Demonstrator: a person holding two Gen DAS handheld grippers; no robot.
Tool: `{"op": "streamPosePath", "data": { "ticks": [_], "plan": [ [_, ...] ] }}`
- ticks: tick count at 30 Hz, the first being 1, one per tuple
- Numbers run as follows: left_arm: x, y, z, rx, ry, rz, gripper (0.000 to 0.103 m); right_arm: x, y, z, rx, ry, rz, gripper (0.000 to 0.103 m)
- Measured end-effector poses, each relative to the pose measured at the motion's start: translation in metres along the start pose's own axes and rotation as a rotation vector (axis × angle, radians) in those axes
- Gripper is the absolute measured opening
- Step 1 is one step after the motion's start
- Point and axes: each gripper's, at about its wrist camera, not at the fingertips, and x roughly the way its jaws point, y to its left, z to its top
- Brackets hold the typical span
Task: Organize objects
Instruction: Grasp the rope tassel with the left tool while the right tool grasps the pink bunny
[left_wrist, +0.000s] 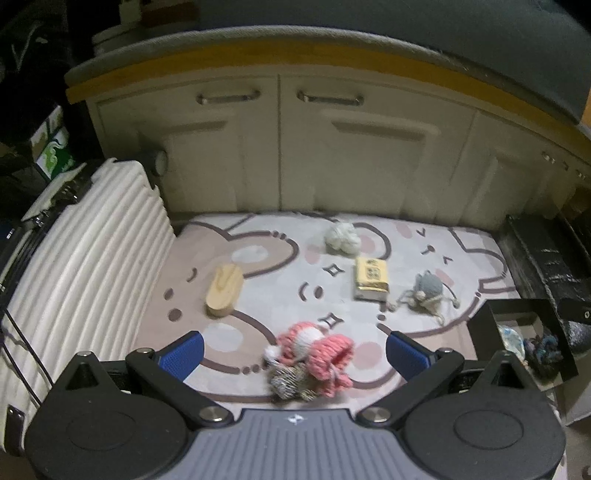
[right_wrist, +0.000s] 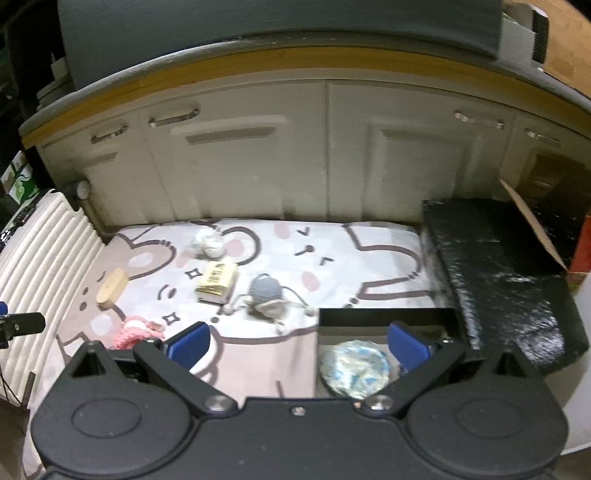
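The left claw (left_wrist: 295, 352) is spread wide and holds nothing. The pink toy (left_wrist: 314, 352) lies on the mat (left_wrist: 258, 332) right between its blue pads (left_wrist: 183, 354), with a small tan one (left_wrist: 288, 382) touching it on the near side. That framing suggests the pink toy is the next pick.

Ahead of this claw lie the wood block (left_wrist: 224, 290) to the left, the yellow packet (left_wrist: 371, 282) and grey mouse (left_wrist: 428, 291) to the right, and the white ball (left_wrist: 342, 238) farthest off. All are scattered loose, so most of the sorting looks undone.

The right claw (right_wrist: 299, 350) is also spread and empty, hanging over the near edge of the black box (right_wrist: 384, 315). A pale patterned ball (right_wrist: 354, 367) already lies in the box, just inside its right pad, so the box is probably the collecting place.
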Motion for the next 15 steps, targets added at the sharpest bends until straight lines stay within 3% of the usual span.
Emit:
{"op": "streamPosePath", "data": {
  "ticks": [8, 15],
  "plan": [
    [0.012, 0.017, -0.011, 0.026, -0.087, -0.021, 0.103, 0.022, 0.042, 0.004, -0.077, -0.009, 0.032, 0.103],
    [0.043, 0.026, -0.03, -0.01, -0.051, -0.064, 0.103, 0.053, 0.072, 0.007, -0.083, 0.049, 0.12, 0.103]
  ]
}}
